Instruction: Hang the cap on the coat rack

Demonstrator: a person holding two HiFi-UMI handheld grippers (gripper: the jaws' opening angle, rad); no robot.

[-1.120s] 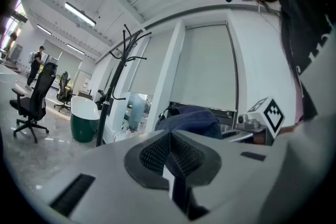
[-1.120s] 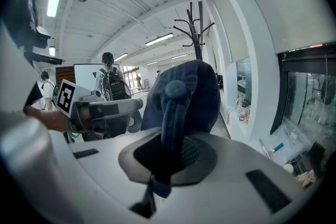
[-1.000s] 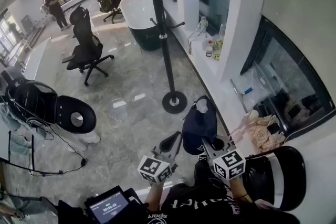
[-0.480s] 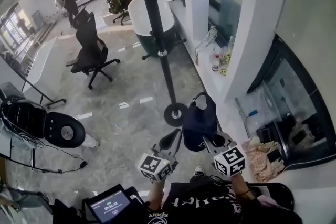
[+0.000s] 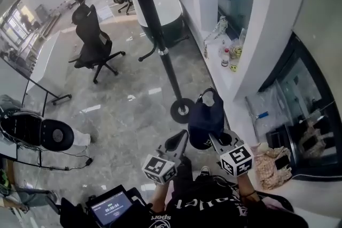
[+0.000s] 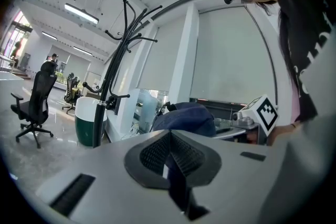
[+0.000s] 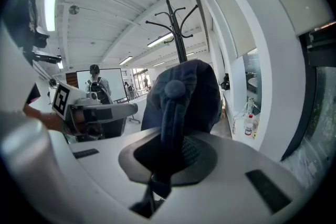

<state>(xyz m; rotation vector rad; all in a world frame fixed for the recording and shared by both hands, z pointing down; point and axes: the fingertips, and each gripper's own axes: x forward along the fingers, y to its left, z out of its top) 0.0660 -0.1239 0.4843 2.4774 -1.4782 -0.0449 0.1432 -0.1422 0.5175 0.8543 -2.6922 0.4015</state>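
Note:
A navy cap hangs from my right gripper, which is shut on its rim; in the right gripper view the cap fills the middle above the closed jaws. The black coat rack stands just ahead, its round base on the floor left of the cap and its hooks high up. My left gripper is beside the right one, shut and empty. From the left gripper view the cap sits right of the rack's pole.
A black office chair and a white and green tub stand beyond the rack. A white sill with bottles runs along the right wall. A pink cloth lies at the right; a tablet sits low.
Both grippers, with the cap, have come forward toward the coat rack. Its pole and base now stand nearer and larger in the head view.

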